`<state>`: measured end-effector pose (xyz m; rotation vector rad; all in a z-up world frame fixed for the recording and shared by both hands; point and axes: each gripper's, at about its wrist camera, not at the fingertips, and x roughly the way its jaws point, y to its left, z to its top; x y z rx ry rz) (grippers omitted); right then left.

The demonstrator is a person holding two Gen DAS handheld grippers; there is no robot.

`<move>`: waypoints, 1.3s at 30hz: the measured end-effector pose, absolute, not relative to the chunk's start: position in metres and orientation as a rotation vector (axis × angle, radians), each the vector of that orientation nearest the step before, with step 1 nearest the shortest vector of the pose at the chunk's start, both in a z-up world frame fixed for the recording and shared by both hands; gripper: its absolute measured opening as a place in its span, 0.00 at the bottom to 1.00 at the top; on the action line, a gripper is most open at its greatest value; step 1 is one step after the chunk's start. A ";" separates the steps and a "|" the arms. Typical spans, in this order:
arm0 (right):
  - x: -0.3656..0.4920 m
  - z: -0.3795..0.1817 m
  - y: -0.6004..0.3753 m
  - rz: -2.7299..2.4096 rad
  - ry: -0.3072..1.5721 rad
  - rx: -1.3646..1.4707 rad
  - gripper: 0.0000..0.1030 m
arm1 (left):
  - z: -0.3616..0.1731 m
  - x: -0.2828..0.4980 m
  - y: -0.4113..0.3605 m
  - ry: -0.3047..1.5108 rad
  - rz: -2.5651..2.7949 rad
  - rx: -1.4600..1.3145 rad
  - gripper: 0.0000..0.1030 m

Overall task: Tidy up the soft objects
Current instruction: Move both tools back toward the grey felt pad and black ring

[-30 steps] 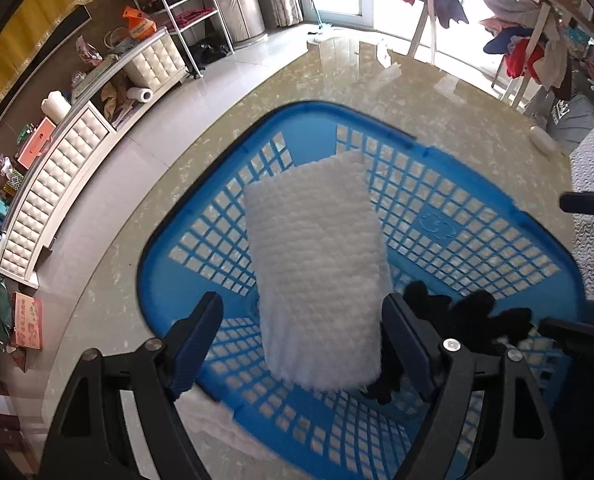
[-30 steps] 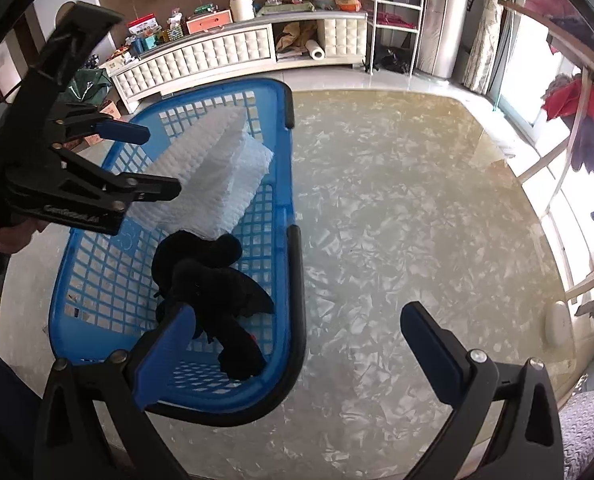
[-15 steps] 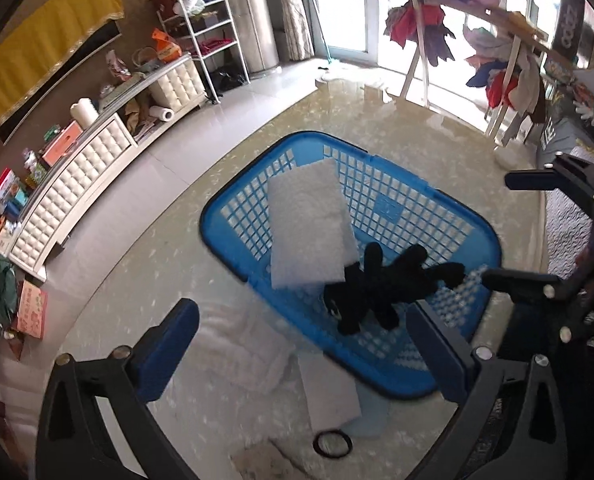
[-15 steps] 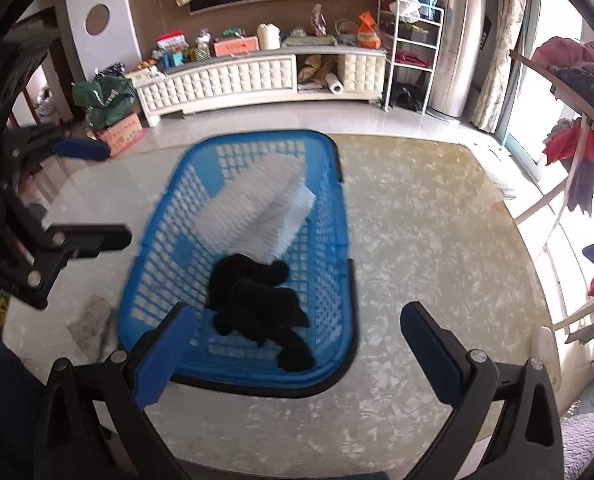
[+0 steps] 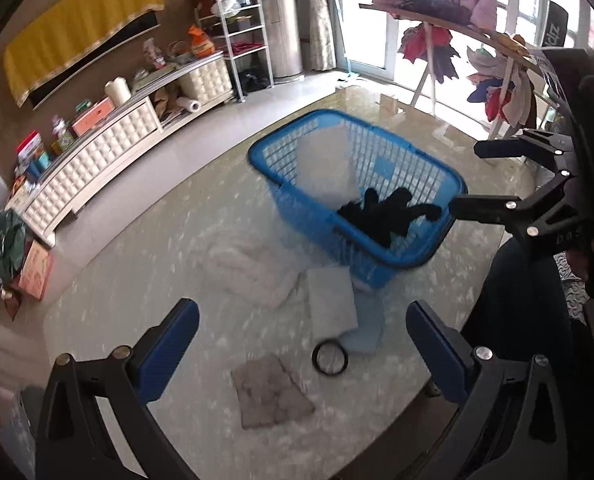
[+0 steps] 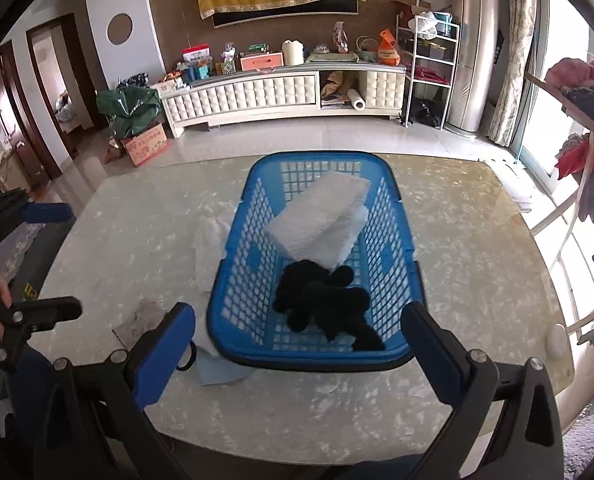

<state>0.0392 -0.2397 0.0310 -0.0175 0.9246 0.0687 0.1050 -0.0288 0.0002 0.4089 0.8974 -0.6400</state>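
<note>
A blue mesh basket (image 6: pixel 257 204) (image 5: pixel 453 184) stands on the marble table. In it lie a folded white towel (image 6: pixel 321 220) (image 5: pixel 325 172) and a black soft toy (image 6: pixel 321 300) (image 5: pixel 385 216). My left gripper (image 5: pixel 301 344) is open and empty, pulled back above the table's near side. My right gripper (image 6: pixel 297 348) is open and empty, just short of the basket's near rim. On the table by the basket lie a white cloth (image 5: pixel 249 264) (image 6: pixel 209 244), a grey folded cloth (image 5: pixel 331 300), a pale blue cloth (image 6: pixel 221 368) (image 5: pixel 363 334), a grey-brown rag (image 5: pixel 269 392) and a black ring (image 5: pixel 329 358).
The right gripper shows at the right of the left wrist view (image 5: pixel 537 184); the left gripper shows at the left of the right wrist view (image 6: pixel 17 264). A white sideboard (image 6: pixel 257 96) stands along the far wall. A clothes rack (image 5: pixel 477 32) stands past the table by the window.
Both grippers have pulled back and up from the basket. The white towel, earlier between my left fingers, now lies in the basket. More of the table and its loose cloths has come into view.
</note>
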 end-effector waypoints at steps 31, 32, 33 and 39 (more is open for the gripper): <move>0.058 -0.057 -0.122 0.230 1.154 -0.142 0.93 | -0.095 0.083 0.090 1.128 -0.575 0.266 1.00; 0.058 -0.060 -0.120 0.233 1.165 -0.142 0.92 | -0.098 0.084 0.090 1.134 -0.579 0.263 1.00; 0.057 -0.064 -0.118 0.235 1.172 -0.143 0.91 | -0.102 0.085 0.091 1.142 -0.583 0.260 1.00; 0.058 -0.091 -0.111 0.232 1.224 -0.145 0.81 | -0.119 0.095 0.089 1.181 -0.592 0.246 0.99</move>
